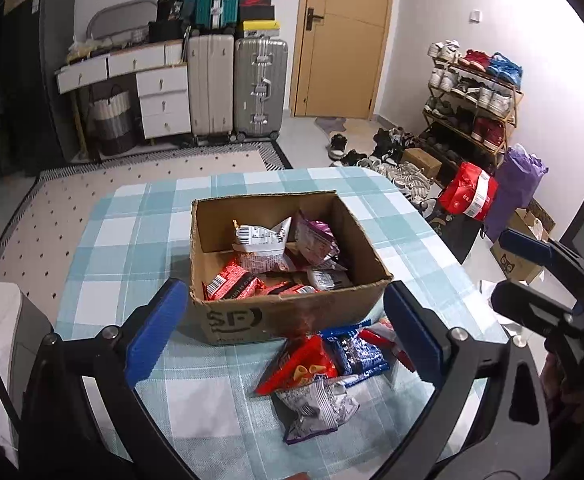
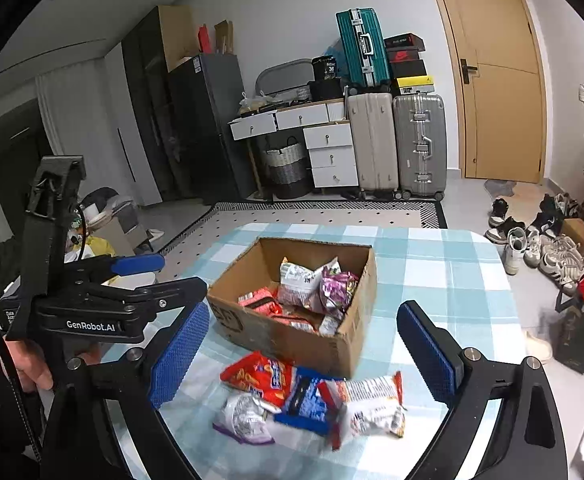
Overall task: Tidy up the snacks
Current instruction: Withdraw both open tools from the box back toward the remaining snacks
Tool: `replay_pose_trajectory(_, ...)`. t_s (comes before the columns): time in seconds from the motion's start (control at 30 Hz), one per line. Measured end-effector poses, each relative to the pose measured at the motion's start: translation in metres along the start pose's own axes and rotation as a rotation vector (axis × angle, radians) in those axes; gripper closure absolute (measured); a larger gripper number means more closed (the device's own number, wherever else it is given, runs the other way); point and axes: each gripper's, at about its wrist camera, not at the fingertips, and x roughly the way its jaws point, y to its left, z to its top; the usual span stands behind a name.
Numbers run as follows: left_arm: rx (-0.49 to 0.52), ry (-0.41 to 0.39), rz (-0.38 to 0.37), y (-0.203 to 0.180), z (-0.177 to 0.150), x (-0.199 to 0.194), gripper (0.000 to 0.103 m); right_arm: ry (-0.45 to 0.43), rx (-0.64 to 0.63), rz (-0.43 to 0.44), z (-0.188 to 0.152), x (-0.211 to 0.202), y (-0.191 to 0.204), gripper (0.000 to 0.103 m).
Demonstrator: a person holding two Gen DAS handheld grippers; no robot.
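An open cardboard box (image 1: 251, 314) (image 2: 287, 340) stands on the blue-checked table (image 1: 131, 240) (image 2: 432, 276) with several snack packets (image 1: 259, 248) (image 2: 312, 284) inside. In front of its near wall lies a loose pile: a red packet (image 1: 298, 366) (image 2: 257, 376), a blue one (image 1: 358, 354) (image 2: 304, 398), a silver-purple one (image 1: 316, 404) (image 2: 241, 416) and a white-red one (image 2: 372, 404). My left gripper (image 1: 283, 289) is open above the pile, facing the box, with nothing between its pads. My right gripper (image 2: 304, 308) is open too, beside the left, holding nothing.
Beyond the table lie a dotted rug (image 1: 91, 184), white drawers (image 1: 159, 96), suitcases (image 1: 259, 84) and a wooden door (image 1: 344, 36). At the right are a shoe rack (image 1: 476, 96), shoes on the floor (image 2: 540, 244) and a red bag (image 1: 468, 194). A person's hand (image 2: 31, 372) holds the left gripper.
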Motion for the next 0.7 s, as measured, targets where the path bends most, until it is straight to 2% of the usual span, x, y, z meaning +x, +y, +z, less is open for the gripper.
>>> replay_pose_trajectory(0.23, 0.006, -0.040, 0.031, -0.011, -0.023, -0.021, 0.001, -0.006, 0.022, -0.019, -0.029, -0.026, -0.001, 0.006)
replay_pose_trajectory(0.43, -0.008, -0.022, 0.055, -0.014, -0.054, -0.025, 0.001, 0.007, 0.049, -0.033, -0.051, -0.035, -0.003, 0.005)
replay_pose_trajectory(0.53, -0.061, 0.006, 0.016, -0.011, -0.069, -0.022, 0.001, 0.013, 0.061, -0.036, -0.059, -0.033, -0.002, 0.005)
replay_pose_trajectory(0.7, -0.068, 0.017, 0.038, -0.011, -0.088, -0.016, 0.001, 0.037, 0.076, -0.037, -0.073, -0.028, -0.002, 0.005)
